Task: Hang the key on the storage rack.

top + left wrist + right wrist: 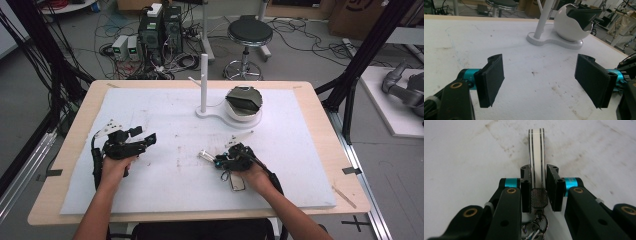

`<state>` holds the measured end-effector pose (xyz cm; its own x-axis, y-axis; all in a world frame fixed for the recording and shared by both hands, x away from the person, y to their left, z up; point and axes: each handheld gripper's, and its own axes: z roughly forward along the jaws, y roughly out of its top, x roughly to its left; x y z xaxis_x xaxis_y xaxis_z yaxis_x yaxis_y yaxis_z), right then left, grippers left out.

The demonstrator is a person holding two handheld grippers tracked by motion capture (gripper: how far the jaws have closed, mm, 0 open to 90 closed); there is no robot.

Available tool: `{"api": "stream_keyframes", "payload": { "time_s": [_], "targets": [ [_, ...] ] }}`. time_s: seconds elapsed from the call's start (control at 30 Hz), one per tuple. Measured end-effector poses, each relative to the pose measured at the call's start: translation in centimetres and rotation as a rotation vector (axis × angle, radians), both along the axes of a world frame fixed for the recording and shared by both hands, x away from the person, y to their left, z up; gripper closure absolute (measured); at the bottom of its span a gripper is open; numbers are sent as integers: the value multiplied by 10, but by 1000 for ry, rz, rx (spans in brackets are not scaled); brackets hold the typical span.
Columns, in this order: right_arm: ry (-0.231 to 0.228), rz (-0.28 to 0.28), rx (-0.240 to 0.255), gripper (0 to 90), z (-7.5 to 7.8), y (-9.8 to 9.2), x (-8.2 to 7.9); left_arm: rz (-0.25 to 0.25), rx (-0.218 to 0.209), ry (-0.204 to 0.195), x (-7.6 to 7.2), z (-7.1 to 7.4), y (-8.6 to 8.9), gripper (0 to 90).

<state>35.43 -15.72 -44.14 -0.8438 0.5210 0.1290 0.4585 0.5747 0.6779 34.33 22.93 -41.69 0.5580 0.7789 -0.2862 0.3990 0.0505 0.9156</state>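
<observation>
The jaws of the left gripper [145, 136] stand wide apart with nothing between them; in the left gripper view its two black pads [491, 80] frame only bare, smudged white mat [165, 185]. Ahead of them the mat is free up to a white stand [554, 41] with an upright post [544, 17] and an egg-shaped white shell [571, 25] holding a dark insert, which sits ahead and to the right of the jaws.

The jaws of the right gripper [209, 156] are nearly together and clamp a flat clear tag [537, 157] with thin dark stripes, held on edge between the pads [552, 186]. The tag sticks out well past the tips; at its near end a small textured metal clip [539, 198] and a key ring [535, 227] hang below the pads. No earlier picture shows how the jaws got there.

In the high view the two grippers lie well apart on the mat, open surface between them. The right one points left across the table, its tips close above the mat. The stand lies well beyond both, toward the far edge. The table's wooden rim [75, 150] is just outside the left hand [114, 170].
</observation>
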Motion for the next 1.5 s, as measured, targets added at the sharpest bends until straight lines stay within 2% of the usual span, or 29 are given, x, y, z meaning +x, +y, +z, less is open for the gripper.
{"api": "stream_keyframes", "payload": {
  "time_s": [0.5,0.63,0.9,0.97,1.1,1.13,1.27,1.37,1.5],
  "targets": [
    [-49,18,-14,760,-1,63,16,7,-2,0,0,1,5,256],
    [-49,-10,-4,760,-2,75,20,6,1,-4,0,1,3,275],
    [-98,-63,-20,754,-3,94,24,11,0,4,0,0,4,275],
    [-84,-59,-12,682,-2,91,24,12,1,5,0,0,4,275],
    [-110,-56,28,592,8,73,20,20,7,26,0,0,2,275],
    [-130,-57,31,579,11,67,19,18,4,26,0,-1,0,277],
    [-164,-80,29,547,21,32,15,-2,22,20,0,0,-10,280],
    [-150,-98,50,517,26,0,14,-49,42,10,3,-1,-19,281],
    [-156,-128,57,458,27,-35,14,-73,72,11,9,-3,-29,281]
  ]
}}
